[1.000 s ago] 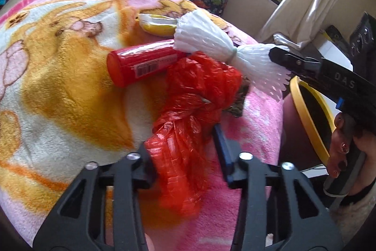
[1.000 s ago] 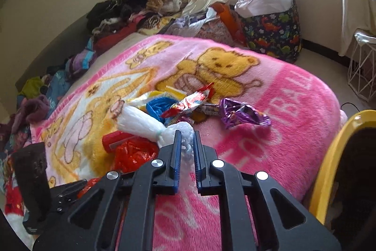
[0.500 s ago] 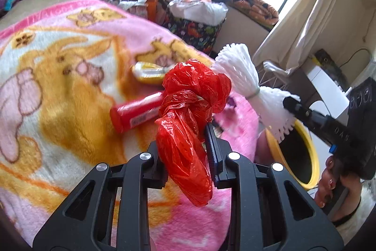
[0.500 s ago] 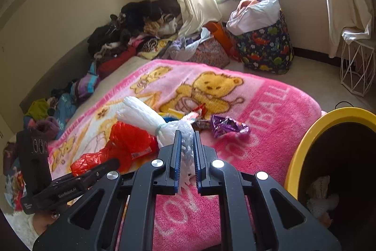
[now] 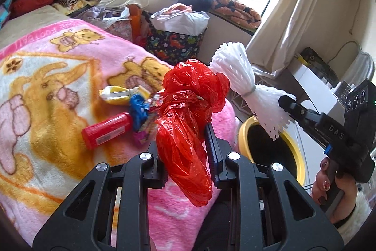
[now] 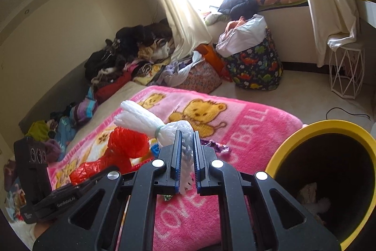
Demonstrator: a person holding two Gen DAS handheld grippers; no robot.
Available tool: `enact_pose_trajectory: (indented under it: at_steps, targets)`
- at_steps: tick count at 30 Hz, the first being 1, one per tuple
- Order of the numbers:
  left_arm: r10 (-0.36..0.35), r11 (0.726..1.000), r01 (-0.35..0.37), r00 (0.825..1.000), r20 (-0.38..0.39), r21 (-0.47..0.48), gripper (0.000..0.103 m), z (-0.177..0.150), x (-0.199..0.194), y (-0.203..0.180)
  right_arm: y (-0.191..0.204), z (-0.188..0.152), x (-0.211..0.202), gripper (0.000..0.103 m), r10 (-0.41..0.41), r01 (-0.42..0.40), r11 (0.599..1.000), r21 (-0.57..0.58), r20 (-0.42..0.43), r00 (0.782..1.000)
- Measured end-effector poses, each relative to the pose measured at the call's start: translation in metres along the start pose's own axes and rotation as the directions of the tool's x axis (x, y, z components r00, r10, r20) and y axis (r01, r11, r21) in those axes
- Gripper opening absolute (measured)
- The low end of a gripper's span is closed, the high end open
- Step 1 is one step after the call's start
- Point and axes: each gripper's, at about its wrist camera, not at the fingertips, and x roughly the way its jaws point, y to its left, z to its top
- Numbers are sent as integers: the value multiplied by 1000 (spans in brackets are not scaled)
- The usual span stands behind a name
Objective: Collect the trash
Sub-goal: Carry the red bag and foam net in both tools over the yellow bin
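My left gripper (image 5: pixel 185 133) is shut on a crumpled red plastic bag (image 5: pixel 190 107) and holds it in the air above the pink blanket (image 5: pixel 47 77). The bag also shows in the right wrist view (image 6: pixel 124 147). My right gripper (image 6: pixel 185 140) is shut on a white foam net (image 6: pixel 150 121) tied in the middle, also lifted off the bed; the net shows in the left wrist view (image 5: pixel 249 88) beside the bag. A yellow-rimmed bin (image 6: pixel 329 131) stands beside the bed at the right, with some trash inside.
On the blanket lie a red tube (image 5: pixel 105 133), a yellow wrapper (image 5: pixel 119 94), a blue wrapper (image 5: pixel 138 109) and a purple wrapper (image 6: pixel 216 147). Clothes piles (image 6: pixel 131 51), a dinosaur-print basket (image 6: pixel 256 67) and a white wire stand (image 6: pixel 345 72) are on the floor beyond.
Both grippers have risen off the bed with their loads, the red bag and the foam net, and moved toward the yellow bin, which now fills more of the right wrist view.
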Motion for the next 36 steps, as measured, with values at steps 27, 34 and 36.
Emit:
enact_pose_trajectory:
  at_steps: [27,34,36]
  targets:
    - [-109,984,114,993,-48,134,20,-14,20,-86,-73,0,-72,9,-180,165,978,129,118,976]
    - [-129,977,137,990,-60,163,20,-17,27,-108,-88,-4,-92,9,-224,204,968,145,137,965]
    - [-136,975,144,989,-62,169,20,-17,30,-114,-94,-6,-97,9,-237,217,965,151,137,962]
